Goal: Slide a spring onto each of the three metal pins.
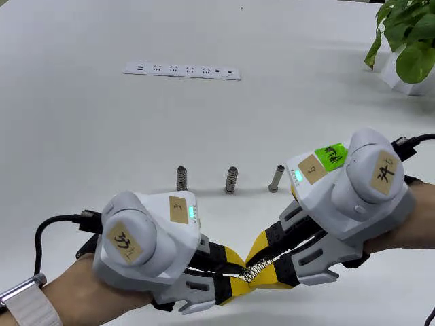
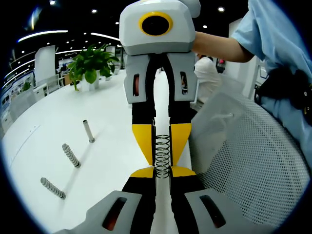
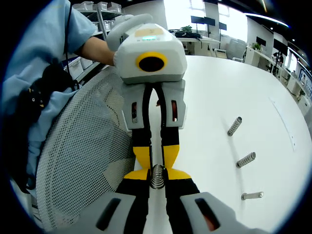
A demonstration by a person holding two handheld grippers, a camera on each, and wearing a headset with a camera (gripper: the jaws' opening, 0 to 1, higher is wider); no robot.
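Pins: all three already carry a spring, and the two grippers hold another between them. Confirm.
Wrong: only the left pin and middle pin carry springs; the right pin is bare, as the head view shows. The left gripper and right gripper do hold a spring between them.

Your head cam looks fwd & down from close above the left gripper (image 1: pixel 238 273) & right gripper (image 1: pixel 263 263), w/ the table (image 1: pixel 102 122) stretching beyond. Each gripper cam faces the other gripper head-on, v. near. All 3 views share the spring (image 1: pixel 255 272) & pins (image 1: pixel 232 180).
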